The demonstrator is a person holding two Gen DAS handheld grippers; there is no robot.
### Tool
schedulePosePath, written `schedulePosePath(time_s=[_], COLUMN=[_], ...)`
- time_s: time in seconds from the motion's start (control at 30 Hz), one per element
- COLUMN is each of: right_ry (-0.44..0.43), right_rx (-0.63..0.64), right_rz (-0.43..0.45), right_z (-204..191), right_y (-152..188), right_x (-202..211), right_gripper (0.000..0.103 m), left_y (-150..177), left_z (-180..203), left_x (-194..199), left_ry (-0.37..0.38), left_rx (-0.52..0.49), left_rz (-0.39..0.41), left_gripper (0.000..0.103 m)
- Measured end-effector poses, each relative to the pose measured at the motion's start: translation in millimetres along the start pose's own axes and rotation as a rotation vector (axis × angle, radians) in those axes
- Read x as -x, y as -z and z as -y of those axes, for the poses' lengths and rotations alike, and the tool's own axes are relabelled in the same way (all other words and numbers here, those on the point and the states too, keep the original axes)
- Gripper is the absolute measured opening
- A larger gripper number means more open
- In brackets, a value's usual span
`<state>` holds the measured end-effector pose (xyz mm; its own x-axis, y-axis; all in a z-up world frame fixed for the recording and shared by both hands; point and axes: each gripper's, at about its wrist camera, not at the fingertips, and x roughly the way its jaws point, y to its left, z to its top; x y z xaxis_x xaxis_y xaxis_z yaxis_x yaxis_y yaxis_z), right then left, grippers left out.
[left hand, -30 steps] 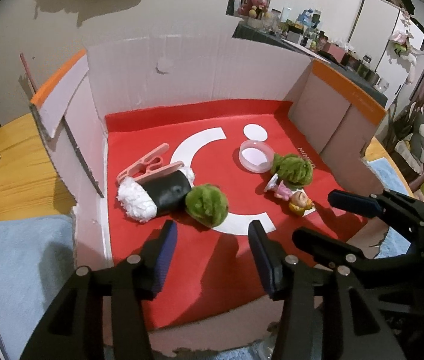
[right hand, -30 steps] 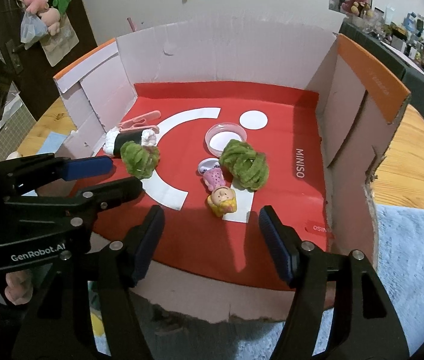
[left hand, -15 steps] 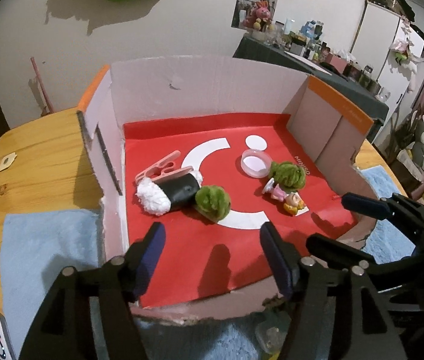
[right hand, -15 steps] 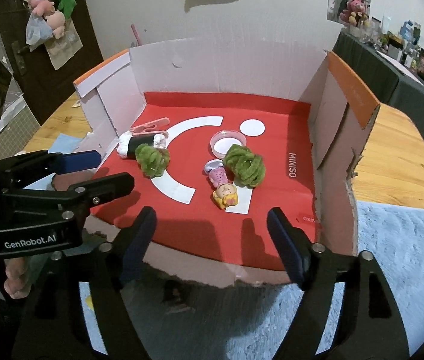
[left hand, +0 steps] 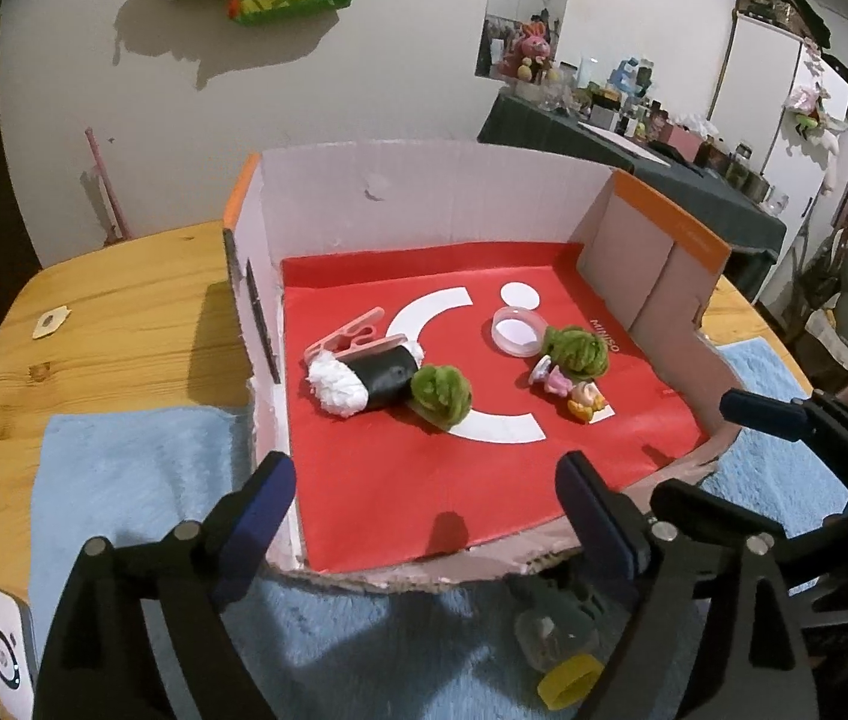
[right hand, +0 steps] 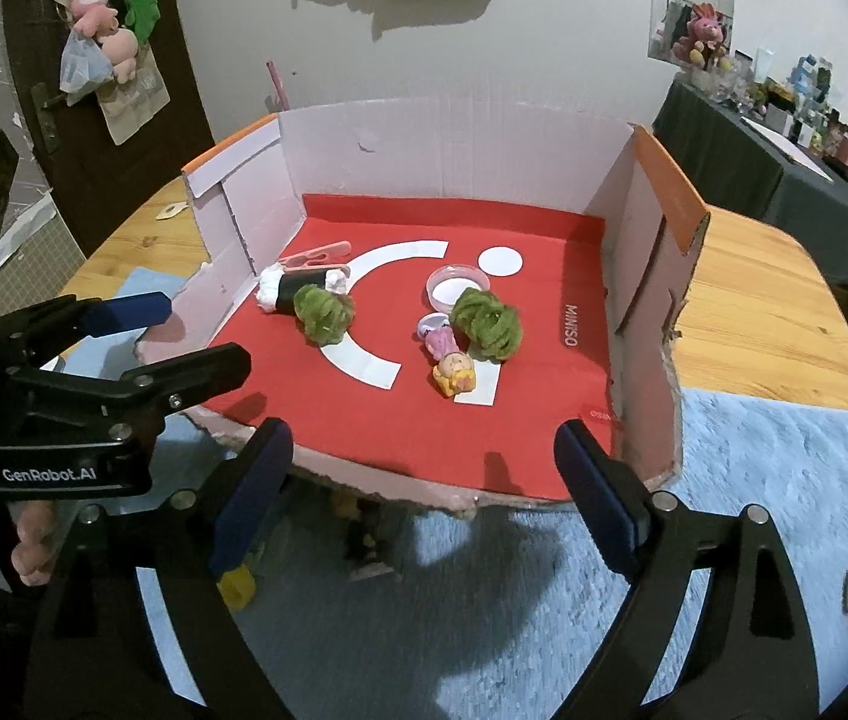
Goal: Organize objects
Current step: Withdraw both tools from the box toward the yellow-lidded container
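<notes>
Nearest, both grippers hang over the blue towel (right hand: 754,480) in front of the box, empty: the left gripper (left hand: 424,504) and the right gripper (right hand: 424,468) each have jaws spreading apart with nothing between them.

Under them lies the first hazard. A small clear bottle with a yellow cap (left hand: 562,654) rests on its side on the towel right below the left gripper, and other small bits sit in shadow by the box's front edge, too dark to name. A careless drop of either hand could knock the bottle rolling, likely toward the table (left hand: 124,324) edge.

Next comes the torn front lip of the box (right hand: 364,480). It is low and ragged, so fingers sweeping in flat may catch it and drag the whole box; coming in from above looks safer.

Inside, on the red floor, the things already gathered sit in two clumps: a sushi-roll toy (left hand: 364,378) touching a green pom-pom (left hand: 441,391) with a pink clip (left hand: 352,333) behind, and a second green pom-pom (left hand: 575,349) against a little doll (left hand: 571,390) and a round lid (left hand: 517,330). The bare red strip in front and between the clumps gives room to set things down.

Farther back, tall side and rear walls close off approach.
</notes>
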<state>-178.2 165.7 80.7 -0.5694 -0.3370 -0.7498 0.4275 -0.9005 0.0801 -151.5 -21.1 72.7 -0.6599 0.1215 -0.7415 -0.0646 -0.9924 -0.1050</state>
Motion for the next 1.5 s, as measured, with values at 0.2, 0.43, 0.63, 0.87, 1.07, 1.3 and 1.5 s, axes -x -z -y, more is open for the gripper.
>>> schedulePosePath(time_s=[0.2, 0.43, 0.63, 0.87, 1.07, 1.3, 1.5], right_ry=[0.006, 0.015, 0.019, 0.018, 0.020, 0.021, 0.013], right_rx=[0.004, 0.008, 0.010, 0.013, 0.012, 0.000, 0.003], right_rz=[0.015, 0.030, 0.041, 0.058, 0.060, 0.059, 0.047], right_z=[-2, -3, -6, -9, -10, -9, -10], right_y=[4, 9, 14, 18, 25, 36, 44], right_x=[9, 18, 27, 36, 41, 44, 43], right_gripper=[0.098, 0.101, 0.103, 0.103, 0.103, 0.102, 0.083], left_y=[4, 7, 12, 18, 25, 38, 48], left_z=[0, 0, 1, 3, 2, 3, 8], left_x=[8, 15, 21, 29, 33, 35, 37], left_ry=[-0.020, -0.031, -0.033, -0.032, -0.030, -0.021, -0.015], left_rx=[0.009, 0.014, 0.014, 0.011, 0.018, 0.013, -0.010], left_rz=[0.015, 0.019, 0.026, 0.033, 0.033, 0.019, 0.014], left_gripper=[0.100, 0.103, 0.103, 0.103, 0.103, 0.103, 0.088])
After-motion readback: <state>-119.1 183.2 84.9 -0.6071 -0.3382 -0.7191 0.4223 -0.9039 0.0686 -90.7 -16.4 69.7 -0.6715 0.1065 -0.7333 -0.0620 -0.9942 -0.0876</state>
